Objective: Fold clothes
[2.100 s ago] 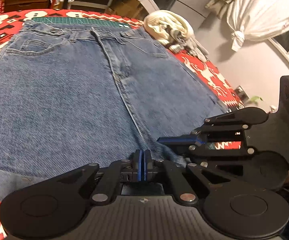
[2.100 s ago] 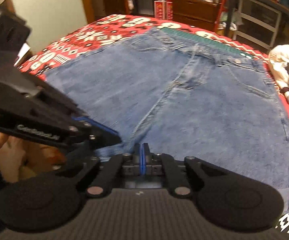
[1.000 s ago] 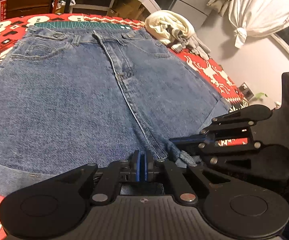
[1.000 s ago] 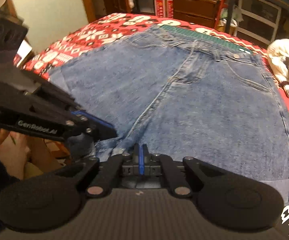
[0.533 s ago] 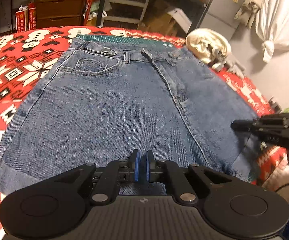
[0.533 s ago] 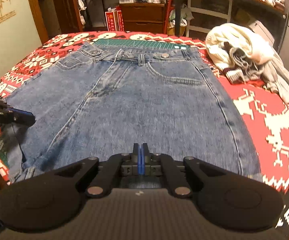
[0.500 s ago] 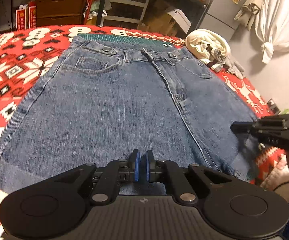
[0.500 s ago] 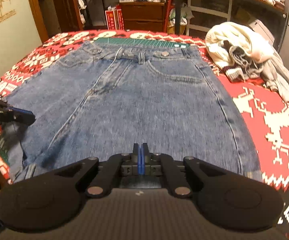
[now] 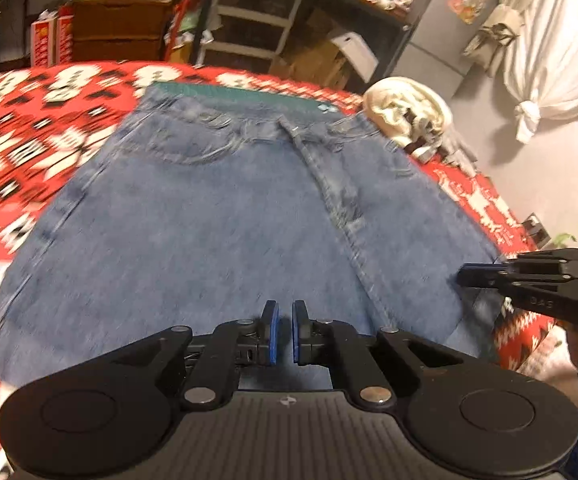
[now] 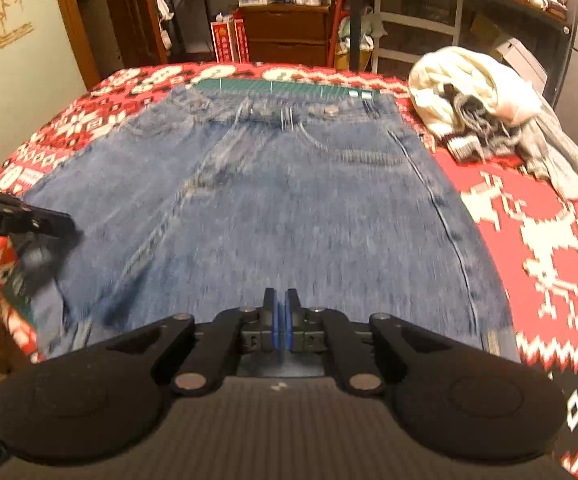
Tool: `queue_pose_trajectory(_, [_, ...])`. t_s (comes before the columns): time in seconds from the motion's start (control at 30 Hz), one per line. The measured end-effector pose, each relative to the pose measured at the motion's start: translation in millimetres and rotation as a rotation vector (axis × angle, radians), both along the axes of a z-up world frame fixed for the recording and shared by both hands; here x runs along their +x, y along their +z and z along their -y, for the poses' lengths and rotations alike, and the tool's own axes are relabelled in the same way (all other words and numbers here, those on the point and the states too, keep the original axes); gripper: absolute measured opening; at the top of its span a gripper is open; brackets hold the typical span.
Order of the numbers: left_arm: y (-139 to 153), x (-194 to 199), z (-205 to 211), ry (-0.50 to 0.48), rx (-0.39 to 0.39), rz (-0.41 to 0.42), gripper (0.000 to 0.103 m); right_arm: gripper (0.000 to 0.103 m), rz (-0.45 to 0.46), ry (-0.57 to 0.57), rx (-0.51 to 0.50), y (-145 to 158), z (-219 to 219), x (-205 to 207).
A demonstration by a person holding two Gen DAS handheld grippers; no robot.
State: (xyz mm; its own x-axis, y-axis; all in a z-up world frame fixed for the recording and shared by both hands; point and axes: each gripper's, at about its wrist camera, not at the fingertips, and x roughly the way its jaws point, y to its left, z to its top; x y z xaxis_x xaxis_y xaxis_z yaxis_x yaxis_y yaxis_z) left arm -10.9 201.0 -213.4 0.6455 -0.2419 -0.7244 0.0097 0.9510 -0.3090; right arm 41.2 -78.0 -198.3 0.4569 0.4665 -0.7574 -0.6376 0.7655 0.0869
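Where the red patterned blanket (image 10: 549,240) covered the bed, the denim shorts (image 10: 289,208) lay flat and faded blue, waistband pointing away, hems nearest the grippers. The left gripper (image 9: 283,332) hung slightly parted over the hem, holding nothing; the right gripper (image 10: 280,325) was barely parted, also empty. Blur smeared the stitching, and the near hems were hidden.

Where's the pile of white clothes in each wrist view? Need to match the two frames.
Left wrist view: the pile of white clothes sits upper right, just past the right corner of the denim shorts' waistband.
Right wrist view: the pile sits upper right, on the red patterned blanket, right of the waistband.
Shared landmark: the green mat peeking out behind the waistband.
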Motion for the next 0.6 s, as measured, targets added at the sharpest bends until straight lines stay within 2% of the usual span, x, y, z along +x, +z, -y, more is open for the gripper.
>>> queue_pose_trajectory(0.23, [-9.5, 28.0, 22.8, -0.061, 0.047, -0.023, 0.004, 0.003, -0.007, 0.044, -0.002, -12.7, -40.3, 13.0])
queue_pose_trajectory(0.4, [-10.1, 11.5, 23.8, -0.083, 0.032, -0.034, 0.004, 0.003, -0.019, 0.057, 0.003, -16.4, -38.2, -1.5])
queue_pose_trajectory(0.6, [-9.7, -14.8, 24.7, -0.095, -0.021, -0.070, 0.004, 0.003, -0.065, 0.145, -0.006, -12.6, -29.3, -33.5])
